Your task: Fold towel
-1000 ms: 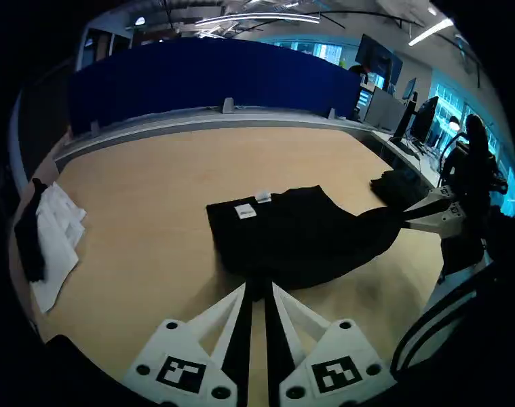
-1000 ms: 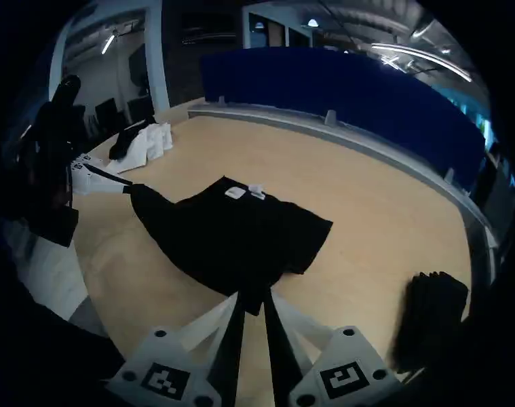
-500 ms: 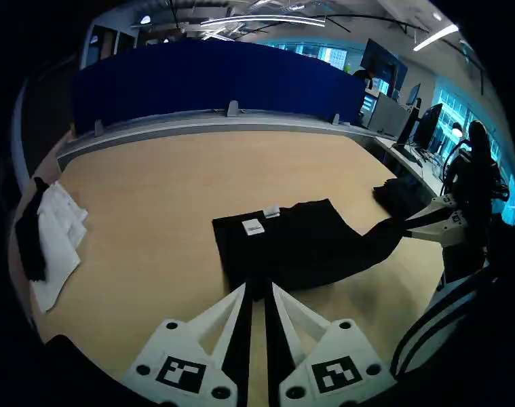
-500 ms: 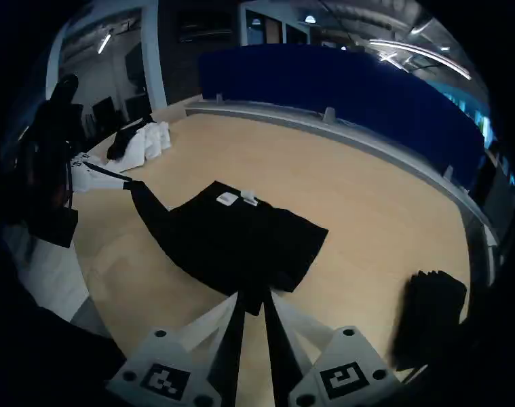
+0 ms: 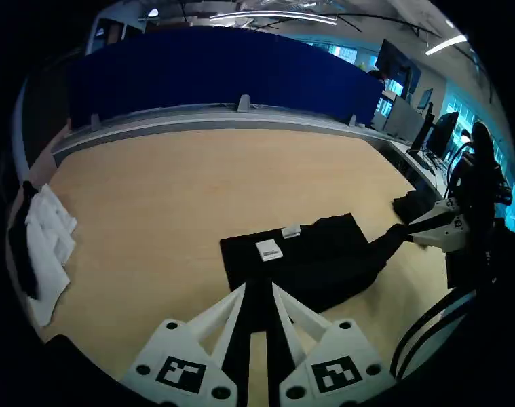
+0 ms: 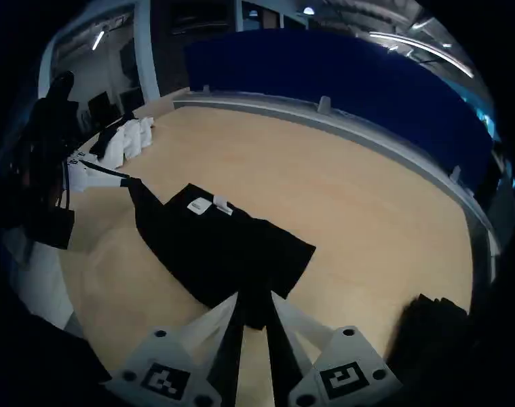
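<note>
A black towel (image 5: 311, 261) with two white tags lies partly on the wooden table (image 5: 189, 183) and is stretched between both grippers. My left gripper (image 5: 258, 288) is shut on one near corner. In the right gripper view the same black towel (image 6: 216, 247) runs from my right gripper (image 6: 255, 302), shut on its near corner, to the left gripper (image 6: 125, 182) far off at the left. In the left gripper view the right gripper (image 5: 399, 234) pinches the towel's far corner at the right.
A heap of white and black cloths (image 5: 40, 244) lies at the table's left edge, also the cloth heap (image 6: 125, 139). A folded black stack (image 6: 433, 325) sits near the right edge. A blue partition (image 5: 216, 74) lines the far side. Monitors (image 5: 420, 115) stand beyond.
Both grippers have pulled back toward the near edge, dragging the towel along the table. The towel now lies lower and flatter in both views.
</note>
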